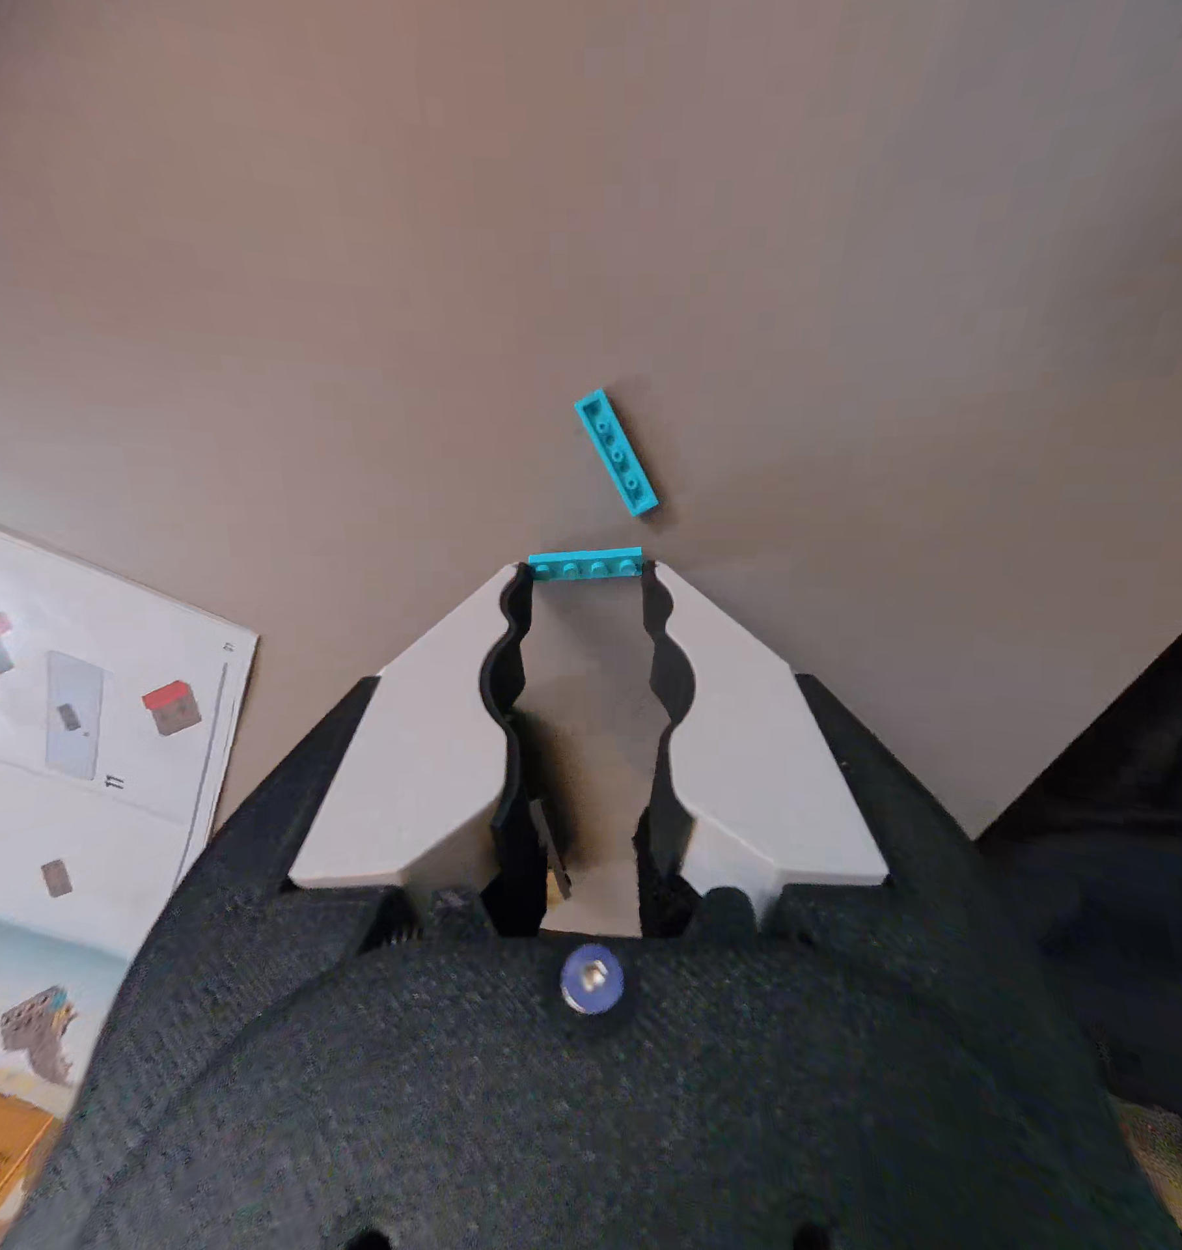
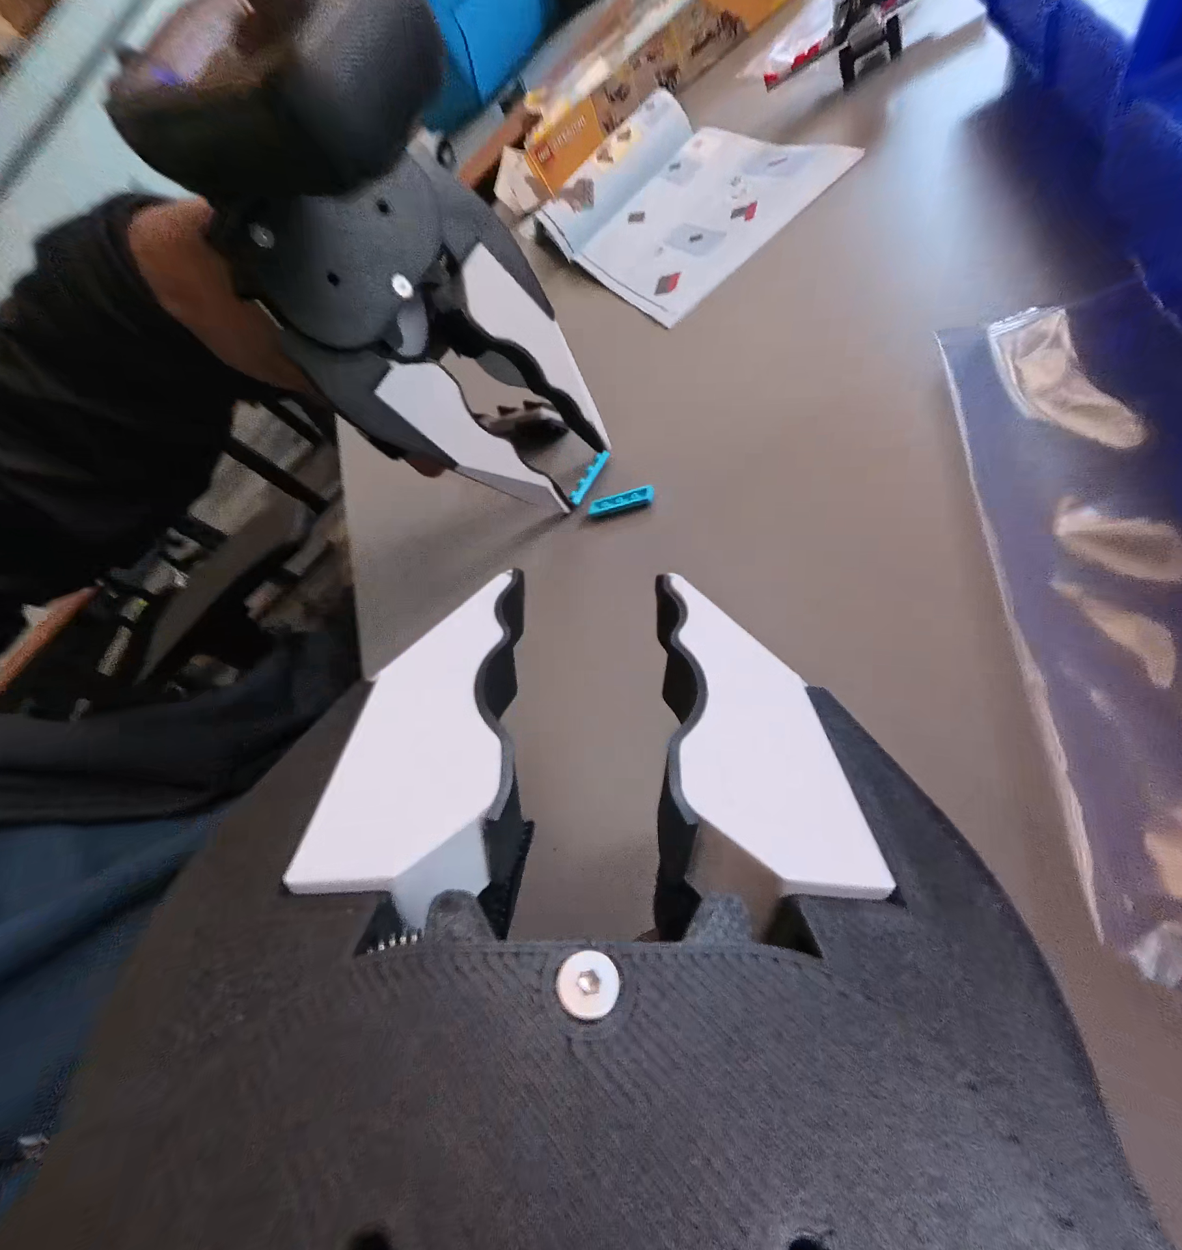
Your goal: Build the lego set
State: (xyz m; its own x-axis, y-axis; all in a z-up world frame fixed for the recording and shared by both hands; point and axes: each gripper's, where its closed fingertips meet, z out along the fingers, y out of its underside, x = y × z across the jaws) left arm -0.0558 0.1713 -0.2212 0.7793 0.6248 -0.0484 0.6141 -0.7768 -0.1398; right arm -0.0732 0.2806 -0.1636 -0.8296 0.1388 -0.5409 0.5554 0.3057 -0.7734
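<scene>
The left claw (image 1: 586,567) pinches a turquoise plate (image 1: 586,564) by its 2 short ends, one fingertip on each end, so the piece spans the gap crosswise. It is a thin, narrow 1-row lego piece with 4 round studs, and in the left wrist view those studs face the camera. The right wrist view shows this held plate (image 2: 589,479) tipped on edge at the fingertips, low over the surface (image 2: 777,473); whether it touches the surface I cannot tell. A second turquoise plate (image 1: 617,452) of the same shape lies flat just beyond it, underside up with its hollows showing, angled away and not touching the first.

The right claw (image 2: 589,583) stands moderately wide with nothing between its white, wavy-edged fingers (image 2: 426,730), well back from both plates.

The surface is a plain, matte grey-brown top. An open instruction booklet (image 2: 693,216) lies on it farther off, beside a yellow-and-orange lego box (image 2: 595,128). A crinkled clear plastic bag (image 2: 1089,541) rests on a dark tray along the right edge, with blue furniture behind. A person in a dark top (image 2: 67,406) sits at the left edge.
</scene>
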